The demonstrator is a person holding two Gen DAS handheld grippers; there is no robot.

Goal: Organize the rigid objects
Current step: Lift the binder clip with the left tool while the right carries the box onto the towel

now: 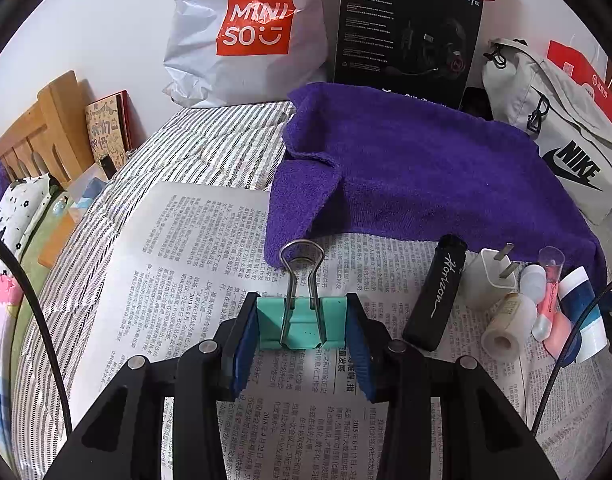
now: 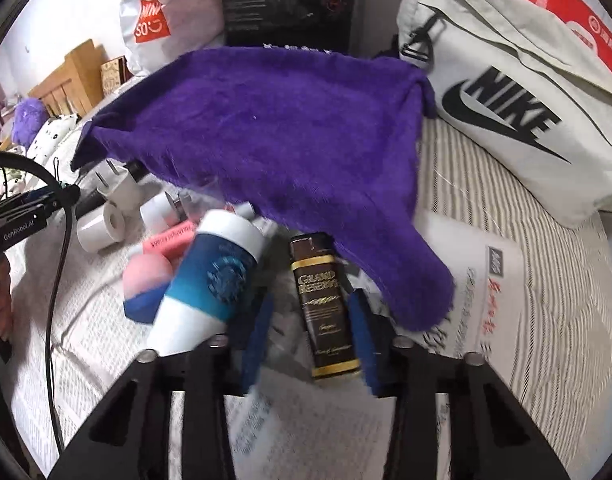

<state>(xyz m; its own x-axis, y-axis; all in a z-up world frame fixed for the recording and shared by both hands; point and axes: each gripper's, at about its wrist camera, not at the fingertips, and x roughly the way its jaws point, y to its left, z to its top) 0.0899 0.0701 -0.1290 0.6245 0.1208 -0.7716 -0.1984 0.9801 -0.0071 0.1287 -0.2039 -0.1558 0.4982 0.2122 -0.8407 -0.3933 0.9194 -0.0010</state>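
We have the left gripper clamped on a teal binder clip, its blue pads pressing the clip's two ends, the wire handles pointing ahead of the jaws. The right gripper has its jaws standing wide, with a brown Grand Reserve box lying between them, close against the right pad; we cannot tell whether that pad touches it.

Our judgement of the risks: the clip is held across smooth painted ends, so a tilt or a bump against the newspaper could let it twist or spring out. On the right, the blue and white cup lies just outside the left jaw, so closing or shifting sideways may nudge it into the pink sponge beside it. The purple towel hangs just ahead of the box, and its edge could get pinched along with it.

The left view shows the clip grip and the black Horizon case, white plug adapter and tape roll off to the right of the jaws. Only the right view shows the brown box, though motion blur softens that view.
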